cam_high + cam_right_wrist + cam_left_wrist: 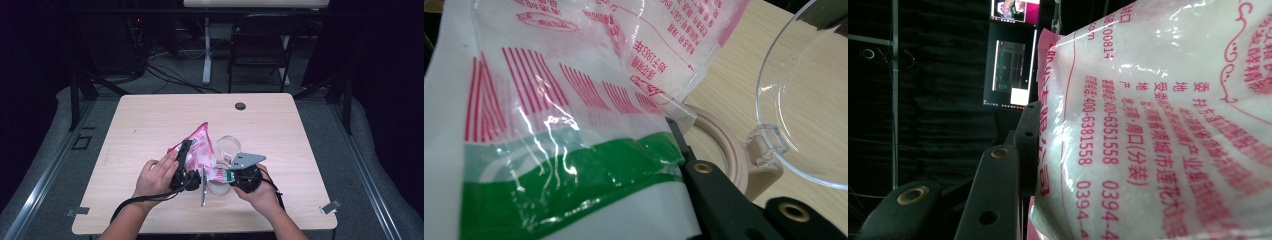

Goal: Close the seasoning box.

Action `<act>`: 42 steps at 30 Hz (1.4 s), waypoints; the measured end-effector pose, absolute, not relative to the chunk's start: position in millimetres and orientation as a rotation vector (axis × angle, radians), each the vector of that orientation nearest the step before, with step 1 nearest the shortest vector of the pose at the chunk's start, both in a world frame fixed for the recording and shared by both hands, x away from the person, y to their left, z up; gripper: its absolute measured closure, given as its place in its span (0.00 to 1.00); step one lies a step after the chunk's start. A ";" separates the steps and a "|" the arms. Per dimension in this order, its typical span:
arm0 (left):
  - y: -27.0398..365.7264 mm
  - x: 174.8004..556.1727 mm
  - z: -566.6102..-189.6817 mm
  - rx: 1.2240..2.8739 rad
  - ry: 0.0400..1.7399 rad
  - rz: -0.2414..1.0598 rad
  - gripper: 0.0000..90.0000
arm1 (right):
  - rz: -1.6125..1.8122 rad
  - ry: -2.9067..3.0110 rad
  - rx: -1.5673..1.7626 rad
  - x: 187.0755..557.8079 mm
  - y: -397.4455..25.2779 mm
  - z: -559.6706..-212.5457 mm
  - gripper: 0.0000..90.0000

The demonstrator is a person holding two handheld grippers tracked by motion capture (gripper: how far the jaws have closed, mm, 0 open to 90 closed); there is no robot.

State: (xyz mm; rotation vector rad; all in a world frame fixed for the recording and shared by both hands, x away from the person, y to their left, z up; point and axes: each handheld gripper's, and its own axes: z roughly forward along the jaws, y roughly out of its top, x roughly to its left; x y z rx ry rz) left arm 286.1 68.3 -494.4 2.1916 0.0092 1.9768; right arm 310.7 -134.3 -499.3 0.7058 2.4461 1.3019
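Note:
A pink-and-white plastic bag (pixel 201 145) of white grains is held tilted above the wooden table (pixel 145 125), between both hands. My left gripper (pixel 185 146) is shut on the bag's left edge. In the left gripper view, one jaw stands beside the bag (pixel 1158 125) and the other is hidden behind it. From the right, my right gripper (pixel 223 175) is shut on the bag's lower end, at its green band (pixel 574 170). Under the bag sits a round beige container (pixel 730 152) with its clear hinged lid (pixel 804 100) open.
A dark grommet hole (pixel 240 106) lies near the table's far edge. Beyond the table stand a black chair (pixel 260 45) and a white desk leg (pixel 206 50), with cables on the floor. Lit screens (pixel 1008 70) glow in the dark background.

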 end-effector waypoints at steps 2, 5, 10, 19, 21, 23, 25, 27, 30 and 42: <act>68.5 286.2 -494.8 2.194 0.018 1.969 0.70 | 1.300 2.444 0.707 310.5 -134.2 -499.3 1.00; 68.9 285.8 -494.4 2.196 0.017 1.967 0.70 | 1.302 2.443 0.705 310.3 -133.9 -499.3 1.00; 70.4 285.9 -492.2 2.180 0.002 1.974 0.70 | 1.306 2.440 0.698 309.5 -133.1 -498.4 1.00; 71.3 285.2 -491.1 2.188 0.015 1.977 0.70 | 1.309 2.435 0.694 308.9 -131.8 -497.9 1.00; 71.5 285.2 -491.0 2.188 0.016 1.974 0.70 | 1.312 2.432 0.695 308.7 -131.6 -498.0 1.00; 71.7 285.2 -490.9 2.190 0.014 1.976 0.70 | 1.313 2.432 0.695 308.9 -131.5 -498.1 1.00; 71.8 285.1 -491.0 2.192 0.018 1.974 0.70 | 1.313 2.430 0.696 308.8 -131.2 -498.2 1.00; 72.1 285.1 -491.2 2.189 0.018 1.975 0.70 | 1.314 2.429 0.693 308.8 -130.9 -498.3 1.00; 72.5 284.9 -491.5 2.193 0.025 1.970 0.70 | 1.312 2.429 0.695 308.7 -130.6 -498.2 1.00; 72.3 285.1 -491.4 2.192 0.012 1.979 0.70 | 1.310 2.434 0.692 309.2 -130.1 -499.0 1.00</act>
